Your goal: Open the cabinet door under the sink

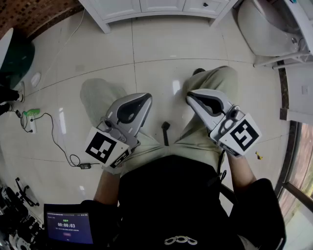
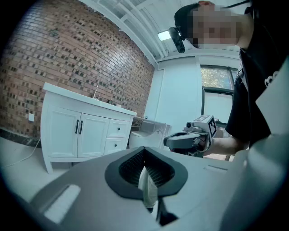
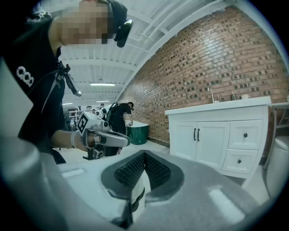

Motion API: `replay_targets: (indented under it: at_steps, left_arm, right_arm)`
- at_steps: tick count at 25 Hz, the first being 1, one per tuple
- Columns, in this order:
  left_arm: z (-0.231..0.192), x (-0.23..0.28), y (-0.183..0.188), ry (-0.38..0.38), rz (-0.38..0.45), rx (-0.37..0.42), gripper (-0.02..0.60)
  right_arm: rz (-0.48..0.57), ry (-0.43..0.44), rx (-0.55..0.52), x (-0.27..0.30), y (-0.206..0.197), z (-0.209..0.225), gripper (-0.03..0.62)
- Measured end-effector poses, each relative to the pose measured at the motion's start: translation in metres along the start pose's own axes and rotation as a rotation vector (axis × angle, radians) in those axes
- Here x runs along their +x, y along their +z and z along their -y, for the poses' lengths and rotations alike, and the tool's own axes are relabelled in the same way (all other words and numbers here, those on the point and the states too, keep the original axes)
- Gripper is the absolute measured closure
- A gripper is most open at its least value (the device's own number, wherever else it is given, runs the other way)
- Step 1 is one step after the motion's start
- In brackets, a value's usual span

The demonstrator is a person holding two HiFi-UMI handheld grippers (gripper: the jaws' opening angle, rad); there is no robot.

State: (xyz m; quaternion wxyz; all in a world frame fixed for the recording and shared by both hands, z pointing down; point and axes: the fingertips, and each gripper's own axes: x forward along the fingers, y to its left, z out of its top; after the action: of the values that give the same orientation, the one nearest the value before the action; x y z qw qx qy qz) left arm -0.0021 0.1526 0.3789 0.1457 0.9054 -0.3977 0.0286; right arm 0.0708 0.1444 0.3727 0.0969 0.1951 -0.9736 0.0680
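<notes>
The job has not started yet. The white wooden cabinet under the sink (image 1: 146, 7) is far off at 12 o'clock in the head view, across the shiny tiled floor (image 1: 88, 53). Its two doors (image 2: 79, 135) are both shut, with thin black handles (image 2: 79, 127) side by side in the middle.

The person sits with both tools resting over the knees. The left gripper (image 1: 133, 105) is squeezed closed and holds nothing. The right gripper (image 1: 198, 97) is squeezed closed too, also with nothing in it.

Everything is left to do: get close to the cabinet, let one tool's jaws come apart, grab a handle, and pull the door out.
</notes>
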Motion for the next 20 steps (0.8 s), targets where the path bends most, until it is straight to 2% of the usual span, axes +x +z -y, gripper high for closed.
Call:
replay_targets:
  at_steps: [10, 20]
  left_arm:
    - [-0.039, 0.026, -0.006, 0.035, -0.037, -0.056, 0.566]
    - [-0.083, 0.048, 0.024, 0.049, -0.001, -0.024, 0.566]
  right_arm:
    - [-0.017, 0.003, 0.042, 0.022, 0.005, 0.049, 0.603]
    - [-0.043, 0.052, -0.021, 0.068, 0.017, 0.084, 0.603]
